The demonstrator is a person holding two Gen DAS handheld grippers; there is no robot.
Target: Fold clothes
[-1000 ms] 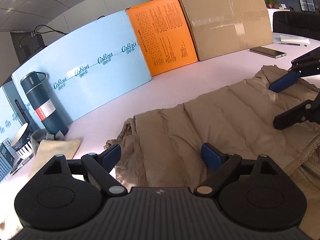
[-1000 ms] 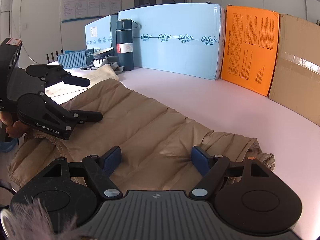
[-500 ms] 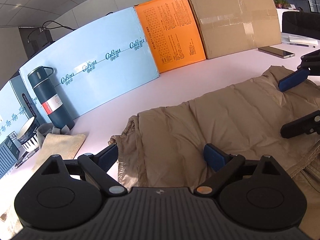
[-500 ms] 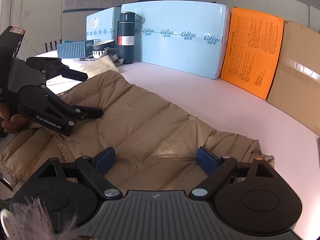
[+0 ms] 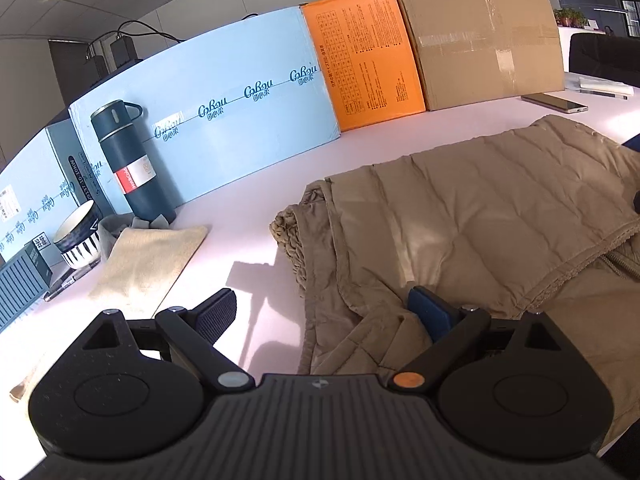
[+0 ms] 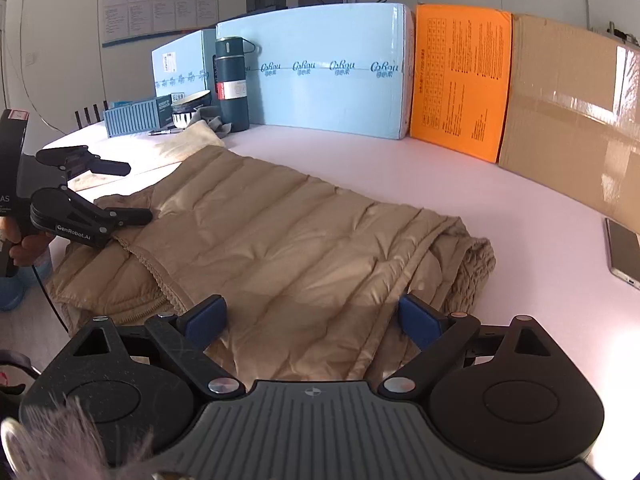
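So far, the tan quilted down jacket (image 6: 288,240) lies on the pale pink surface (image 6: 500,208) with one panel laid over the body; its ribbed edge runs across near the zipper (image 5: 616,266), which shows below it in the left wrist view. That reads as a lengthwise fold already in place, with the bundle long and not compact, so at least a crosswise fold looks left; whether this is an early fold or a late tidy-up I cannot settle.

The jacket's long axis runs from the ribbed cuff or hem (image 5: 290,236) at the left end, near the beige cloth (image 5: 148,260) and dark blue steel flask (image 5: 130,160), to the bunched ribbed end (image 6: 476,268) toward the phone (image 6: 622,252), roughly parallel to the row of boxes.

The left gripper (image 5: 324,314) hangs over the jacket's left end, fingers spread wide, gripping nothing. The right gripper (image 6: 312,320) sits above the right end, fingers likewise spread, straddling fabric without pinching it.
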